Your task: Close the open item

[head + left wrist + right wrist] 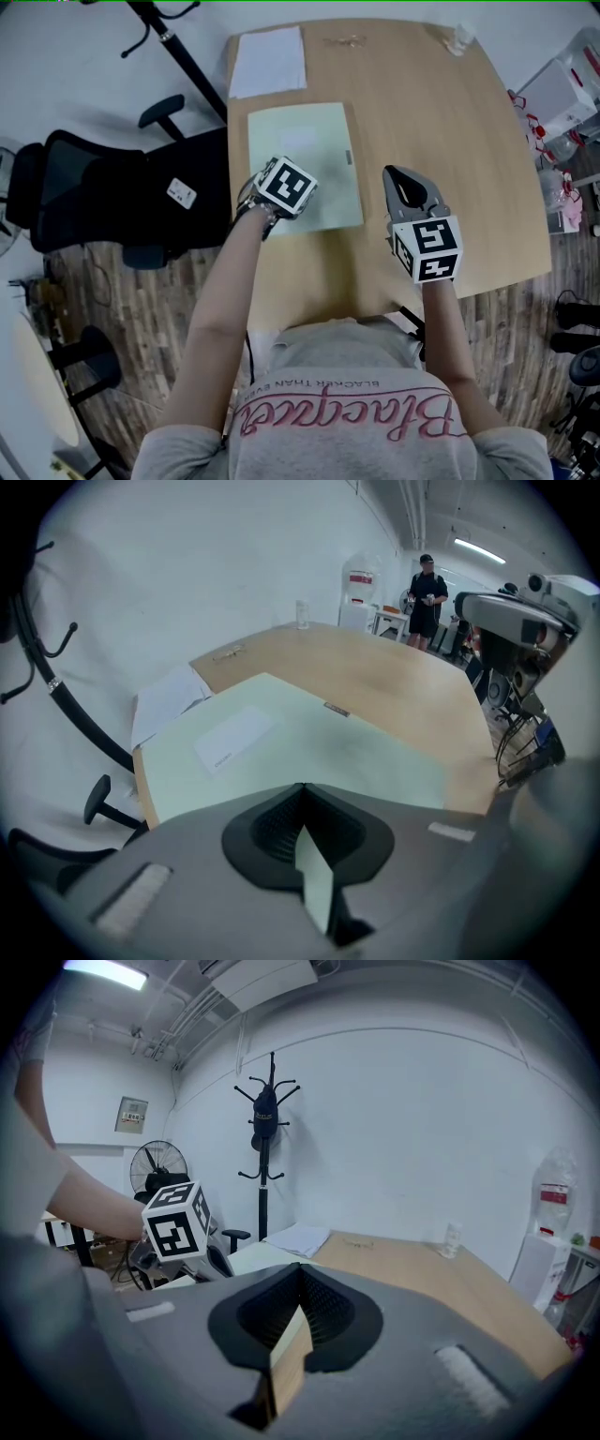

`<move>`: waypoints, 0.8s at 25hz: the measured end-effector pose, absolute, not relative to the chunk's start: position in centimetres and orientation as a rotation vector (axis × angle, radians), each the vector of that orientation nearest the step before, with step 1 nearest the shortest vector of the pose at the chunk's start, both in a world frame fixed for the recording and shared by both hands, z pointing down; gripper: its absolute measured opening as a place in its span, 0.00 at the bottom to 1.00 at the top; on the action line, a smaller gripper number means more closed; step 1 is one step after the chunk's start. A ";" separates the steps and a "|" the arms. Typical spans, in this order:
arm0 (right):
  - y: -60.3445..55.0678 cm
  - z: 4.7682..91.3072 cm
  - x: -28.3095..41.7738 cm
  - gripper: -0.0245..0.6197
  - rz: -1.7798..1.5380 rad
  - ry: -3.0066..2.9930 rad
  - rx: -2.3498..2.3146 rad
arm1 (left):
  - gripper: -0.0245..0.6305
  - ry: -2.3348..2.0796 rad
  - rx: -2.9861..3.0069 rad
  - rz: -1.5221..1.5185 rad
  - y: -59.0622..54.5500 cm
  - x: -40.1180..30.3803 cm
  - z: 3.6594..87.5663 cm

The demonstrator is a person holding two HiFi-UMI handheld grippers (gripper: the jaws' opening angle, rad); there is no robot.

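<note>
A pale green folder (305, 159) lies flat on the wooden table (450, 141), cover down, a white label (234, 735) on top and a small tab (348, 157) at its right edge. My left gripper (284, 187) hovers over the folder's near left corner; its jaws (302, 789) meet at the tips with nothing between them. My right gripper (410, 192) is off the folder's right edge, above bare wood, also shut and holding nothing (300, 1274). The left gripper's marker cube (175, 1221) shows in the right gripper view.
White paper sheets (268, 61) lie beyond the folder at the table's far left corner. A small clear bottle (459, 39) stands at the far edge. A black office chair (103, 197) is left of the table, plastic boxes (562, 94) right. A person (427, 597) stands far off.
</note>
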State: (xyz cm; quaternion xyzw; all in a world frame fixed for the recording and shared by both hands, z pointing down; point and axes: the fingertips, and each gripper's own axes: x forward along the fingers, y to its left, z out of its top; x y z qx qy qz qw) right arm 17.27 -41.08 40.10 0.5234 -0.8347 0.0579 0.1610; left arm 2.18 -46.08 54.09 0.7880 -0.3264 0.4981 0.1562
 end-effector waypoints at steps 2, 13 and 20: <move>-40.9 39.5 17.2 0.04 0.145 -2.395 1.496 | 0.06 -0.932 2.295 1.313 -46.1 2.8 52.9; -40.3 36.1 16.1 0.04 0.024 -2.443 1.482 | 0.06 -1.104 2.437 0.957 -45.8 1.3 44.3; -39.7 33.8 16.3 0.04 -0.042 -2.446 1.494 | 0.06 -1.251 2.525 0.770 -44.5 -0.1 39.1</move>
